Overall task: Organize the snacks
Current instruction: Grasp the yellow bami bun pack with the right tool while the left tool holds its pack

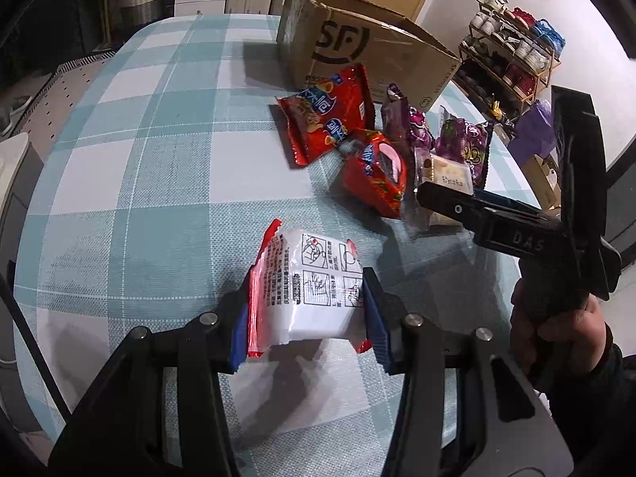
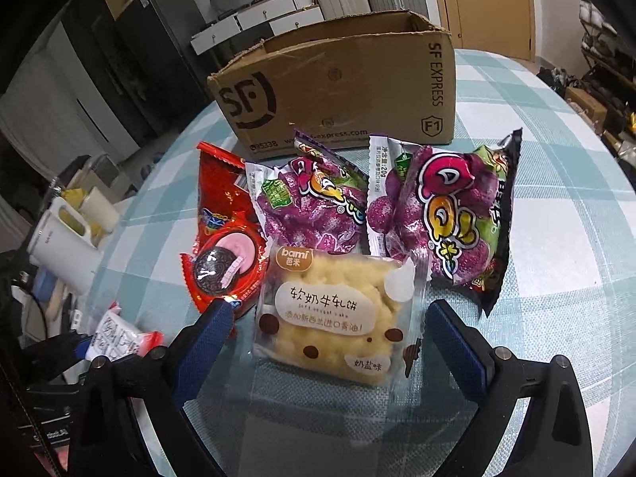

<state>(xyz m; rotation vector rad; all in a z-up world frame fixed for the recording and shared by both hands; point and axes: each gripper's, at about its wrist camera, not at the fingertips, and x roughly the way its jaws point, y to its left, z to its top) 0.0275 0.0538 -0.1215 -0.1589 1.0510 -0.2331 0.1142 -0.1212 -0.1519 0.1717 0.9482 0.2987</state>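
1. Step in hand, as I judge it: sorting loose snack packets on the checked tablecloth (image 2: 556, 183) toward the cardboard box (image 2: 342, 91), which stands open-topped at 12 o'clock of the pile
2. The left gripper (image 1: 306, 298) is clamped on a white packet with red crimped ends (image 1: 310, 282); its blue pads press both sides of the packet, held over the cloth at about 7 o'clock from the other snacks
3. The right gripper (image 2: 330, 338) has its jaws spread wide on either side of the yellow nougat-biscuit packet (image 2: 338, 318), not yet pressing it as far as I can see
4. Next move, in my view: close the right jaws squarely on that packet without catching the red cookie packet (image 2: 226, 262), which lies touching its 9 o'clock edge; the left must lift its load over the box wall
5. Two purple sweet bags (image 2: 437, 214) lie at 12 to 1 o'clock of the biscuit, puffy, glossy and crinkled
6. A flat red foil bag (image 1: 326, 115) lies against the box front, seen from the left wrist
7. The biscuit wrapper is clear, smooth film over a lumpy, squarish cake; it will likely slip or crush if squeezed hard
8. The box is creased, matt corrugated board with a torn rim
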